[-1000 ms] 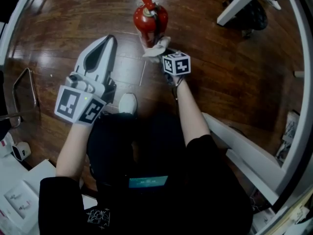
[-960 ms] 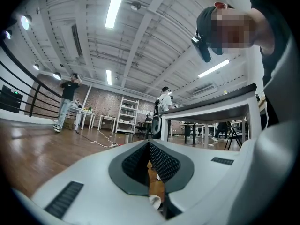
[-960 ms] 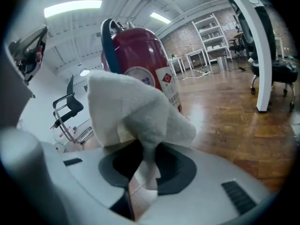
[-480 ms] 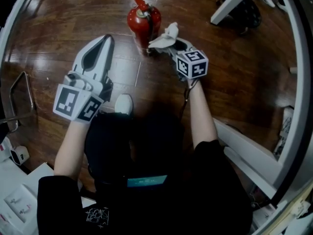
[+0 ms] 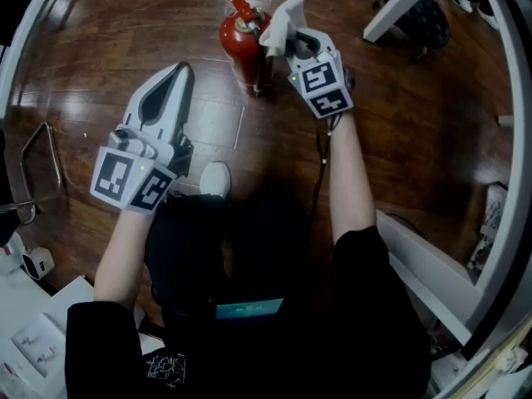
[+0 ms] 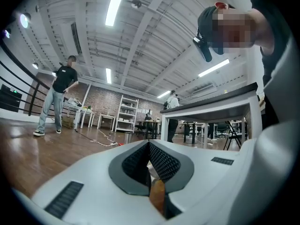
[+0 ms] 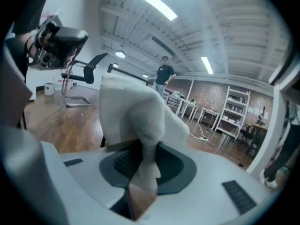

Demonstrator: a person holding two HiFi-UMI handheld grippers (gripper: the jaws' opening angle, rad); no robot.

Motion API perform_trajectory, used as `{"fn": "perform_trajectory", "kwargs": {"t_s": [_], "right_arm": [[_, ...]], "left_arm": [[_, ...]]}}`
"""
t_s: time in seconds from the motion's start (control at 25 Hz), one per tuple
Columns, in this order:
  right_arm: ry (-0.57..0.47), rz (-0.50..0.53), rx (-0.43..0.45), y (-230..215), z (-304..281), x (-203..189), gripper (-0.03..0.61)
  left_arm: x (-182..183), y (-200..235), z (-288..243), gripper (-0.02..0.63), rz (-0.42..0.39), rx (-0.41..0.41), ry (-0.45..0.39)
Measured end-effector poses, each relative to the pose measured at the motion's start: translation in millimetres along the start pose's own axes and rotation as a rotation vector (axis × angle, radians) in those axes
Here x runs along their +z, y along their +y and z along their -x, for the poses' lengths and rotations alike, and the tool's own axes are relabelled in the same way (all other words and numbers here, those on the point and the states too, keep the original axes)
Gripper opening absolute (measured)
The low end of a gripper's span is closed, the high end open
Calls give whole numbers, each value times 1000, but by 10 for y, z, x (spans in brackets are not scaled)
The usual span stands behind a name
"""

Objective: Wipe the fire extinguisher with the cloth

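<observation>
The right gripper (image 5: 293,41), clenched on the cloth (image 5: 280,19), has moved from low beside the extinguisher (image 5: 239,46) to just right of its top, with the cloth now pointing upward. The extinguisher stands on the floor (image 5: 91,40). The left gripper (image 5: 179,77) stays to its left, jaws together on nothing.

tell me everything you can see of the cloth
The cloth is white, soft and crumpled, looking like thin fabric. The right gripper is shut on its lower part, the rest bunched above the fingers. It is held beside the top of the red fire extinguisher; contact cannot be told.
</observation>
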State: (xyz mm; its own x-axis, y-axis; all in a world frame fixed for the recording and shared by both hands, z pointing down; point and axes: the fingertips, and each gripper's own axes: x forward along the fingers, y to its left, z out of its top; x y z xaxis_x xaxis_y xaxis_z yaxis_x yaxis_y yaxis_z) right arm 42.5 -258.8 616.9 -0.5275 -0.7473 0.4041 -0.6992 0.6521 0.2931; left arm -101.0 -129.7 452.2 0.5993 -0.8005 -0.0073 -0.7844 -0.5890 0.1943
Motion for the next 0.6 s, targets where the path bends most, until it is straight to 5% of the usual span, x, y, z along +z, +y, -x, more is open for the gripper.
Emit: {"fn": "perform_trajectory", "kwargs": {"t_s": [0.2, 0.6], "right_arm": [[42, -31, 4, 63, -168, -280, 95], [317, -164, 196, 974, -646, -1725, 95]], "left_arm": [[4, 60, 19, 3, 2, 4, 3], [10, 66, 43, 3, 20, 4, 1]]}}
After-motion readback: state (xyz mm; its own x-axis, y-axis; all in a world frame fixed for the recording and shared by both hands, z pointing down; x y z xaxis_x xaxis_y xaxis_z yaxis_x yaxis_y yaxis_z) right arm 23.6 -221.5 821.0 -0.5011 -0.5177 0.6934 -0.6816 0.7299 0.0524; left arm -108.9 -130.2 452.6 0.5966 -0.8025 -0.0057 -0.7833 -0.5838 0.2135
